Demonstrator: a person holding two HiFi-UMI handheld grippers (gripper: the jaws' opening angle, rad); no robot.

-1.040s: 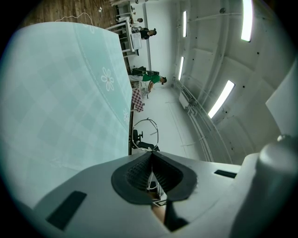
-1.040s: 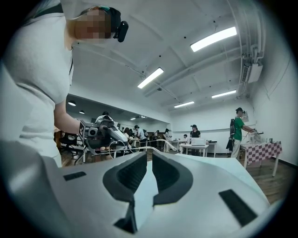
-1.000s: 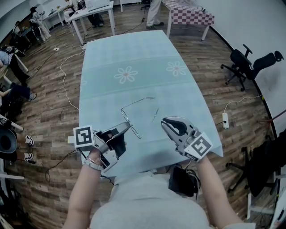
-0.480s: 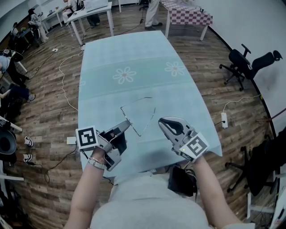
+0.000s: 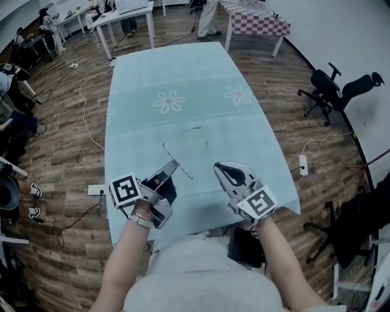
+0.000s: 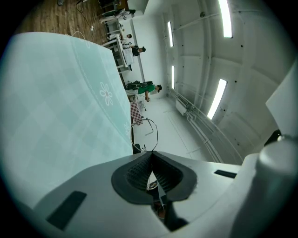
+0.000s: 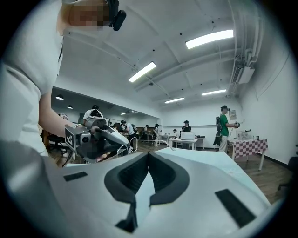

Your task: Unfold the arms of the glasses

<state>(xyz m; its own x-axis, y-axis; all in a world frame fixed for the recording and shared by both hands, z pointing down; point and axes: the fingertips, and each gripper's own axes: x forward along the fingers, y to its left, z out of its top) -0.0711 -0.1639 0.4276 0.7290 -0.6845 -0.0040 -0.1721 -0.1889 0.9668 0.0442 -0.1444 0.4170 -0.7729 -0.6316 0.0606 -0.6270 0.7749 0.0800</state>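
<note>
Thin wire-framed glasses (image 5: 186,171) hang just above the near part of the pale teal tablecloth (image 5: 183,73). My left gripper (image 5: 173,164) is shut on the frame's wire, which runs between its ribbed pads (image 6: 139,173); one wire loop of the glasses (image 6: 151,132) sticks out beyond the tips. My right gripper (image 5: 220,167) hovers to the right of the glasses, apart from them, shut with nothing between its jaws. In the right gripper view the left gripper (image 7: 100,137) faces me with the glasses' wire (image 7: 125,148) in it.
The table's near edge is close to my body. A black office chair (image 5: 332,85) and a power strip (image 5: 303,164) are on the wooden floor at right. White tables (image 5: 125,18) and a checked table (image 5: 256,18) stand beyond. A person in green (image 7: 224,128) stands far off.
The left gripper has rolled a little with the glasses, and the frame now sits slightly further left. The right gripper has stayed beside them.
</note>
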